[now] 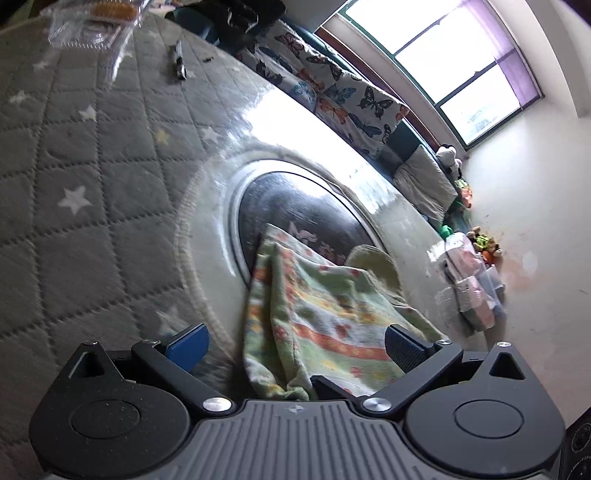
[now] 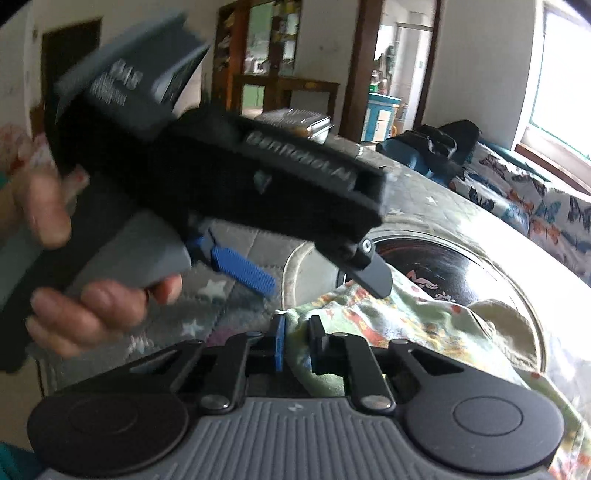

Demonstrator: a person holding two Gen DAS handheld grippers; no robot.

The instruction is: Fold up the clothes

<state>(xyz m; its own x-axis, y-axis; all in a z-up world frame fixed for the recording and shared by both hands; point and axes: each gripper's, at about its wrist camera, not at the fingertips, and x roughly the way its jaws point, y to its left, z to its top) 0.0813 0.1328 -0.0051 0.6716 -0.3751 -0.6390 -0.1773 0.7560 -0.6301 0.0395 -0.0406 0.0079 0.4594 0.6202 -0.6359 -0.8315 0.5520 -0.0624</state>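
A green cloth (image 1: 317, 314) with orange and yellow floral stripes lies bunched on the quilted grey star-patterned cover (image 1: 92, 177), partly over a round black disc (image 1: 295, 206). My left gripper (image 1: 295, 343) is open, its blue pads wide apart with the cloth's near end lying between them, untouched. The right wrist view shows the same left gripper (image 2: 317, 282) held in a hand (image 2: 92, 306) above the cloth (image 2: 424, 325). My right gripper (image 2: 297, 343) is shut on the cloth's near edge, a fold pinched between its pads.
A clear plastic box (image 1: 92, 26) and a small dark object (image 1: 178, 62) lie on the far part of the cover. A butterfly-print blanket (image 1: 332, 96) runs under the window (image 1: 461, 62). A plastic bag of items (image 1: 474, 284) and toys sit at the right.
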